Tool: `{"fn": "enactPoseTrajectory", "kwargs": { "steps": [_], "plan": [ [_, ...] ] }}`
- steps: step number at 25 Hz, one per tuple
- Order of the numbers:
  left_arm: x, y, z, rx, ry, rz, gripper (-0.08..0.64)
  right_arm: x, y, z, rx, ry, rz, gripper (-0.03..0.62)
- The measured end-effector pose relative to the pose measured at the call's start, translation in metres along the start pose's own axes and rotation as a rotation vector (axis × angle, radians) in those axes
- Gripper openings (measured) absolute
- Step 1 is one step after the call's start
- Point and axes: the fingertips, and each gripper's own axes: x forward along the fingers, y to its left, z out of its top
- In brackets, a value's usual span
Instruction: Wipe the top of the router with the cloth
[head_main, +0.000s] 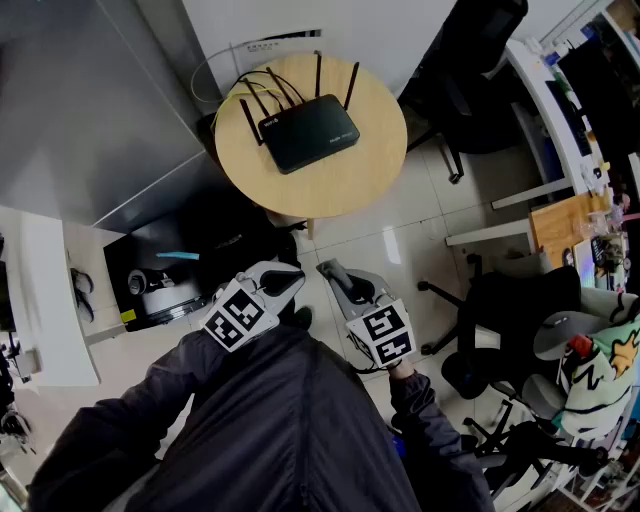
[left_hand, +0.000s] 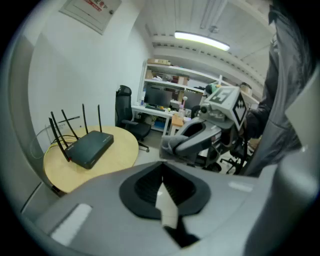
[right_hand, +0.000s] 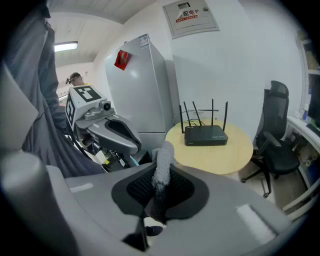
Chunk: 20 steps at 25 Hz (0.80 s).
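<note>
**Well ahead of both sets of fingers: router not yet reached, cloth in grip**

I find the right gripper (head_main: 335, 275) with its fingers clamped on the cloth (right_hand: 162, 167), a grey, nubbly fold standing up past the fingertips. The left gripper (head_main: 283, 280) has its fingers together on nothing. The router (head_main: 310, 133), a flat matt-black slab with thin rod antennas along its far edge, lies on the round pale-wood bench (head_main: 370, 170), well apart from both tips. My judgement is that the cloth should land flat on the lid and stroke lightly away from the antennas, tilted so fabric rather than fingertips meets the plastic. The slab looks light and may slide on the smooth wood, so the left fingers could steady an edge.
</note>
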Motion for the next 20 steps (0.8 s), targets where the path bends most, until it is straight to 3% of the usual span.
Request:
{"fn": "enactPoseTrajectory", "kwargs": {
  "steps": [11, 20],
  "plan": [
    [0.013, 0.142, 0.048, -0.065, -0.036, 0.076, 0.000, 0.111, -0.097, 0.086, -0.122, 0.088, 0.062, 0.040],
    [0.013, 0.218, 0.061, -0.142, -0.061, 0.139, 0.000, 0.212, -0.140, 0.152, -0.379, 0.166, 0.137, 0.040]
  ]
}}
